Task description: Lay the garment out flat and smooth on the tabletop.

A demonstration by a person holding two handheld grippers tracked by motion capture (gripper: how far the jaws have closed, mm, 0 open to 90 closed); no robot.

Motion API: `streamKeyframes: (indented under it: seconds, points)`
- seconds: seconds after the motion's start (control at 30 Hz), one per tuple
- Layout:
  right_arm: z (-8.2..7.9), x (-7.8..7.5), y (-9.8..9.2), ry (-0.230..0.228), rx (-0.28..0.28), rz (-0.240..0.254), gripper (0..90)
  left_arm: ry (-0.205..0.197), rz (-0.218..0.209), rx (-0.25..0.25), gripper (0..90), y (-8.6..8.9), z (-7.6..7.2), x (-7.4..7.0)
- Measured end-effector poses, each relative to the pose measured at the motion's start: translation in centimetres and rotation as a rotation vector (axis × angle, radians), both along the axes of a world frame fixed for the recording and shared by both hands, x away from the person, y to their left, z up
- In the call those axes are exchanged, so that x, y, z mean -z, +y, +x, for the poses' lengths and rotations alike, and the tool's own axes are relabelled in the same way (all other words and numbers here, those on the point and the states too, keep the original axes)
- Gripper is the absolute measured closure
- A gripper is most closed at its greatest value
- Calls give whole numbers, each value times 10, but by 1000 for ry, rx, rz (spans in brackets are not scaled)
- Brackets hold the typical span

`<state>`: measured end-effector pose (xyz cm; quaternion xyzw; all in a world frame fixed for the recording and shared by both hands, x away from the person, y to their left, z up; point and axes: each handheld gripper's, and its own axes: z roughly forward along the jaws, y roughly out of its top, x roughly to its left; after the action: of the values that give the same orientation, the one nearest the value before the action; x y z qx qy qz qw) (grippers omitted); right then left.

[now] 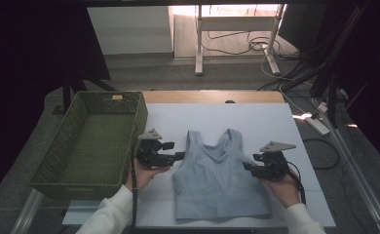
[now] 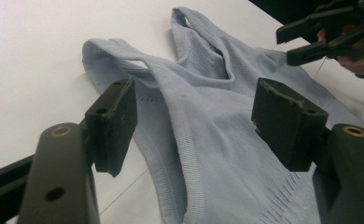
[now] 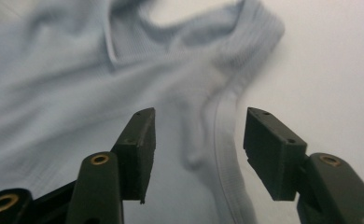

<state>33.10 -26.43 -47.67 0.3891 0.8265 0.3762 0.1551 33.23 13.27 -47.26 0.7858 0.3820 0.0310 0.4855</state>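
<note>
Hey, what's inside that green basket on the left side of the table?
The green basket looks empty: its woven floor and far walls show bare. The strip just behind its near wall is hidden in the high view.

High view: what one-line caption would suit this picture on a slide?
A person's left gripper and right gripper, both open, flank a pale blue tank top lying flat beside a green basket.

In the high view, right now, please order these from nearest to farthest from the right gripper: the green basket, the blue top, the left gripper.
From the right gripper:
1. Blue top, directly beside it, at the jaw tips.
2. Left gripper, across the top, on its other side.
3. Green basket, farthest, at the table's left edge.
</note>
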Motion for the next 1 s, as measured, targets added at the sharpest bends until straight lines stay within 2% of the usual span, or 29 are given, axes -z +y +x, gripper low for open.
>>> streamKeyframes:
  seconds: [0.2, 0.5, 1.0]
  points:
    - [-5, -7, 12, -24, -76, 27, 424, 3, -3, 1, 318, 0, 2, 1]
    - [-12, -4, 29, -17, -165, 47, 417, 6, 1, 5, 316, -1, 2, 2]
    - [-25, -6, 51, -42, -250, 79, 406, 3, 6, 9, 315, -2, 0, 2]
